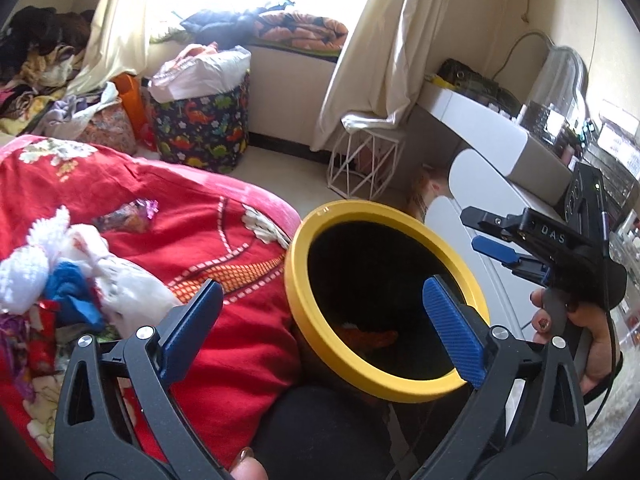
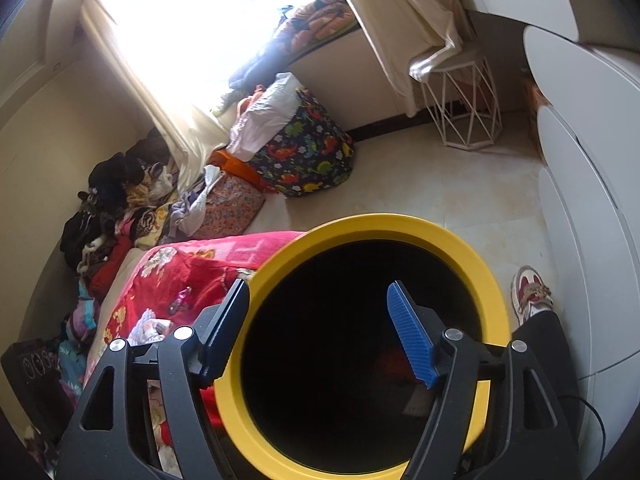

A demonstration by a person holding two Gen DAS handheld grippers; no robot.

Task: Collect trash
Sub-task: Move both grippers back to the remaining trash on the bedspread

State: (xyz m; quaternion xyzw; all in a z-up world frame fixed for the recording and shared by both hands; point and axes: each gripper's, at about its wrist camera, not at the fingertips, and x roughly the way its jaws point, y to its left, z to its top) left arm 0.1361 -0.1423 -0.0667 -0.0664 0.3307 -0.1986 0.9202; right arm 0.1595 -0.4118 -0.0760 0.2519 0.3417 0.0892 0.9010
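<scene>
Bin (image 2: 472, 248) under empty R gripper (image 2: 316, 336); orange scrap (image 1: 366, 336) inside?

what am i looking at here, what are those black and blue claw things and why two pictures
The claws are two hand-held grippers, each squeezed by a person's hand, with a camera looking along its fingers; hence two pictures. One is taken from the left gripper, the other from the right gripper, which also shows from the side in the left view. Both stand open and hold nothing. Between them is a yellow-rimmed bin with something orange at its bottom. Beside it is a bed with a red blanket, where a pile of scraps and a shiny wrapper lie, probably the trash to collect.
</scene>
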